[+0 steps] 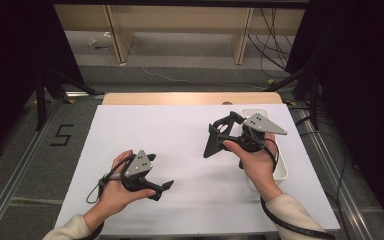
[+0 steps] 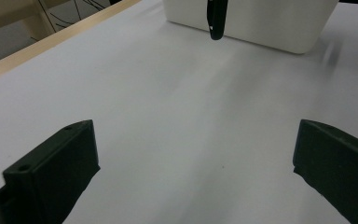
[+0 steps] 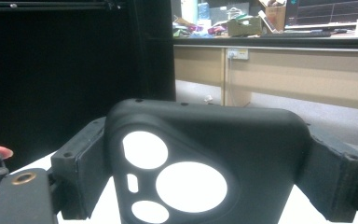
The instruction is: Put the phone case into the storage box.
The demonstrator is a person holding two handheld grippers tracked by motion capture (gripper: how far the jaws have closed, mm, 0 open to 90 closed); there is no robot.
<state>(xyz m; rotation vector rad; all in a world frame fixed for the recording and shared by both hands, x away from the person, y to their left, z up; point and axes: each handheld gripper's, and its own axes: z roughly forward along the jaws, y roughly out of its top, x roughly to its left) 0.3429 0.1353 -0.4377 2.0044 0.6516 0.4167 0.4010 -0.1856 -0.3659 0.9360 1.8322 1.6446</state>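
My right gripper (image 1: 224, 131) is raised over the right half of the white table top (image 1: 180, 140), shut on a black phone case (image 1: 213, 141). In the right gripper view the case (image 3: 261, 140) stands upright between the two jaws, with its round camera cut-outs facing me and both pads pressing on its sides. At the front left, my left gripper (image 1: 161, 171) sits low over the table. Its jaws stand wide open with nothing between them, and the left gripper view shows bare white surface between its fingers (image 2: 56, 172).
A white rectangular bin (image 1: 280, 165) stands at the table's right edge, partly under the right hand, and the same bin (image 2: 270, 23) shows far off in the left gripper view. A wooden strip (image 1: 190, 98) borders the far edge. Cables lie on the floor beyond.
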